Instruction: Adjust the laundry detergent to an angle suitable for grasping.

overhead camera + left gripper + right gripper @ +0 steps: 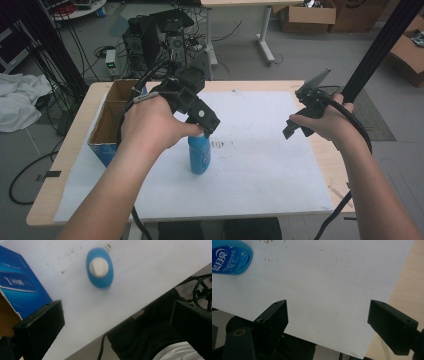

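My left gripper (210,129) hangs open-jawed over the upright blue bottle (199,155), likely smooth, slippery, best gripped below its white cap (99,267); right gripper (295,127) open, idle.

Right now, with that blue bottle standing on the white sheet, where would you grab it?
Probably from straight above, around the shoulders just under the white cap. The blue bottle stands upright and its body is oval, so the jaws should close across the narrow sides. The left gripper hangs over it, jaws wide open. The cardboard box stands beside it, so a side approach looks tighter.
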